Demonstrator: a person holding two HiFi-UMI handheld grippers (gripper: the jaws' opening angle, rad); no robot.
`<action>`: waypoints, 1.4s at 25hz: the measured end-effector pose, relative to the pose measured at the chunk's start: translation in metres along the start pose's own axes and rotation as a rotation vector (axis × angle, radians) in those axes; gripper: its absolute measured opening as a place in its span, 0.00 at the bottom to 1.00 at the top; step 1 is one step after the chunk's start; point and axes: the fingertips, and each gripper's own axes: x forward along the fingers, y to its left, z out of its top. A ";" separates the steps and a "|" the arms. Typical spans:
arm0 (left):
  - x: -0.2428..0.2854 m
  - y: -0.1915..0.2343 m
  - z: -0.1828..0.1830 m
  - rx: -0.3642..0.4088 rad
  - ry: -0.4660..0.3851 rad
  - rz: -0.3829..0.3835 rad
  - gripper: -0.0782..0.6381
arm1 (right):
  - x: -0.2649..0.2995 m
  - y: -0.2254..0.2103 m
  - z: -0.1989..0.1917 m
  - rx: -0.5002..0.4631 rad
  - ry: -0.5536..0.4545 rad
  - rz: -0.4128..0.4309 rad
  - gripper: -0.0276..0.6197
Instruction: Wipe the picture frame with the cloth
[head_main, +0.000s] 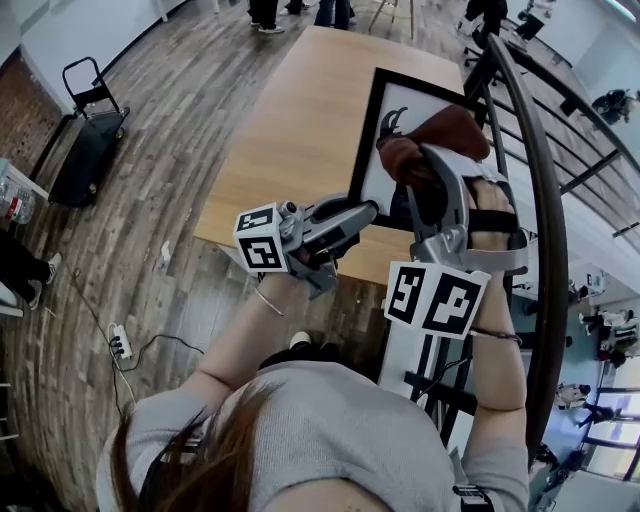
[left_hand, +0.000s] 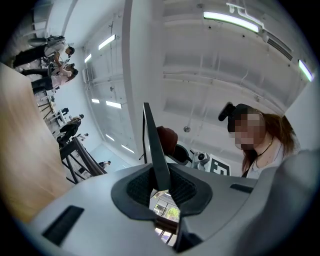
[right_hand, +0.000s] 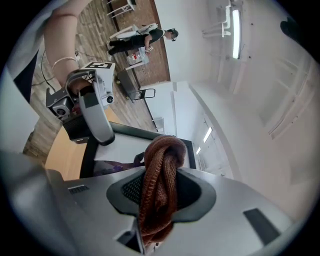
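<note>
A black picture frame with a white print stands tilted up over the wooden table. My left gripper is shut on the frame's lower left edge; in the left gripper view that edge runs up from between the jaws. My right gripper is shut on a bunched brown cloth, which lies against the print's face. In the right gripper view the cloth hangs out of the jaws in front of the frame, with the left gripper clamped at the frame's side.
A dark curved railing runs along the right of the table. A black cart stands on the wood floor at left, with a power strip nearer me. People stand beyond the table's far end.
</note>
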 end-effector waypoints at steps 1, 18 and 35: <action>0.000 0.001 0.001 0.000 -0.002 0.001 0.19 | 0.000 0.004 0.001 0.001 -0.002 0.009 0.25; -0.002 0.025 0.028 -0.024 -0.064 0.024 0.19 | -0.012 0.063 0.004 0.013 -0.033 0.174 0.25; -0.013 0.053 0.021 -0.074 -0.078 0.072 0.19 | -0.033 0.022 -0.021 0.187 -0.033 0.090 0.25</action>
